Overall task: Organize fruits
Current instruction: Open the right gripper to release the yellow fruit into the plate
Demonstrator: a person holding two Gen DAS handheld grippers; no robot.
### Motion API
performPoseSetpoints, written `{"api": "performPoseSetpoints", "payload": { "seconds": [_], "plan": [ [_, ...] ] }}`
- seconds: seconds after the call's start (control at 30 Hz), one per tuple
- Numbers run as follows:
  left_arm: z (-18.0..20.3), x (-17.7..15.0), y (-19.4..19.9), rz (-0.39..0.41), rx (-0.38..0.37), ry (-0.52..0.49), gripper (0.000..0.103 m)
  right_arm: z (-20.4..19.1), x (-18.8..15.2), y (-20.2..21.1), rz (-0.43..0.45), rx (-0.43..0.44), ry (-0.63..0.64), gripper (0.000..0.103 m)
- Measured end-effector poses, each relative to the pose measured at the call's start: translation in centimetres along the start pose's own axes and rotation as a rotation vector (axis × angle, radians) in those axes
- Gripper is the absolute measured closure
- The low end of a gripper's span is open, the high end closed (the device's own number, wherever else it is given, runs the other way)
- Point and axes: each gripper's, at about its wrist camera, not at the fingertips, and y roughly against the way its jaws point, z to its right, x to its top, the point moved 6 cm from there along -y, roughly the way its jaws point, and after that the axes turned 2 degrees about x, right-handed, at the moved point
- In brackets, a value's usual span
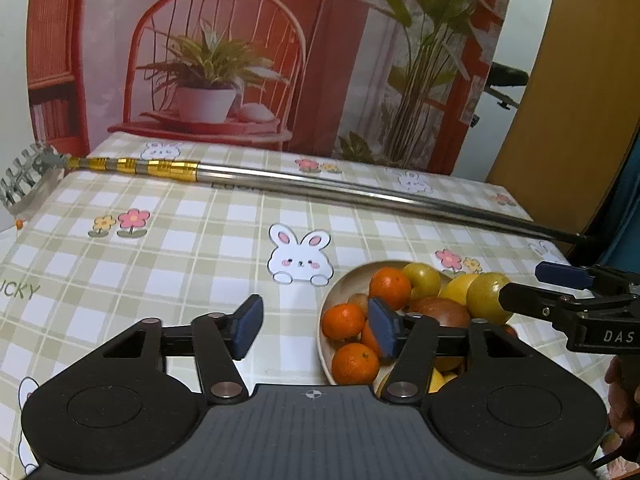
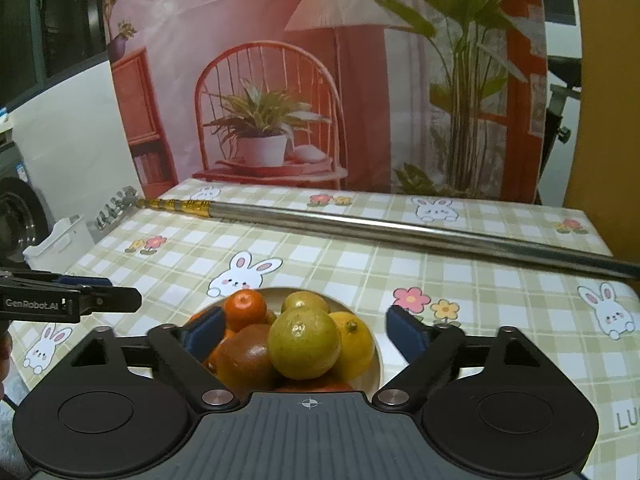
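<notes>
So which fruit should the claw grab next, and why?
Probably the right gripper should ease down and close on the big green-yellow fruit. That fruit sits on top of the pile in the bowl, right between the gripper's open fingers, so nothing blocks it. The left gripper is open too, but it hangs over the bowl's left edge with no fruit between its fingers.

Both black grippers carry blue-padded fingers (image 1: 249, 326), silver pivot screws, ribbed grey bases and white lettering.

The right claw (image 2: 308, 334) is hiding the bowl's (image 2: 378, 364) near rim and lower fruit; the metal pole (image 1: 360, 192) is running off the right edge.
</notes>
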Motion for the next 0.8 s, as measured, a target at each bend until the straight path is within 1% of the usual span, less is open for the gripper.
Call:
{"api": "performPoseSetpoints", "payload": {
  "seconds": [0.07, 0.1, 0.13, 0.17, 0.23, 0.37, 0.5, 0.7, 0.8],
  "plan": [
    [0.3, 0.3, 0.5, 0.017, -0.009, -0.009, 0.033, 0.0, 0.3, 0.4, 0.01, -0.008, 0.001, 0.006],
    [0.5, 0.5, 0.7, 0.026, -0.014, -0.013, 0.031, 0.1, 0.4, 0.7, 0.014, -0.012, -0.001, 0.005],
    [0.7, 0.7, 1.0, 0.033, -0.023, -0.018, 0.024, 0.1, 0.6, 0.9, 0.018, -0.016, -0.006, 0.001],
    [0.9, 0.8, 1.2, 0.038, -0.03, -0.023, 0.014, 0.2, 0.7, 1.2, 0.023, -0.02, -0.011, 0.001],
    [1.3, 1.2, 1.7, 0.057, -0.039, -0.036, 0.007, 0.4, 1.0, 1.6, 0.028, -0.022, -0.027, 0.001],
    [2.1, 2.2, 3.0, 0.085, -0.061, -0.066, 0.005, 0.8, 1.5, 2.9, 0.049, -0.029, -0.057, 0.0],
    [2.6, 3.6, 4.9, 0.123, -0.08, -0.069, 0.005, 1.1, 2.3, 4.7, 0.081, -0.043, -0.07, 0.0],
    [3.6, 5.9, 8.2, 0.186, -0.089, -0.077, 0.003, 0.8, 4.8, 8.5, 0.161, -0.088, -0.076, 0.0],
    [4.3, 7.0, 10.2, 0.224, -0.08, -0.091, 0.002, 0.8, 6.1, 10.3, 0.187, -0.094, -0.101, 0.0]
  ]
}}
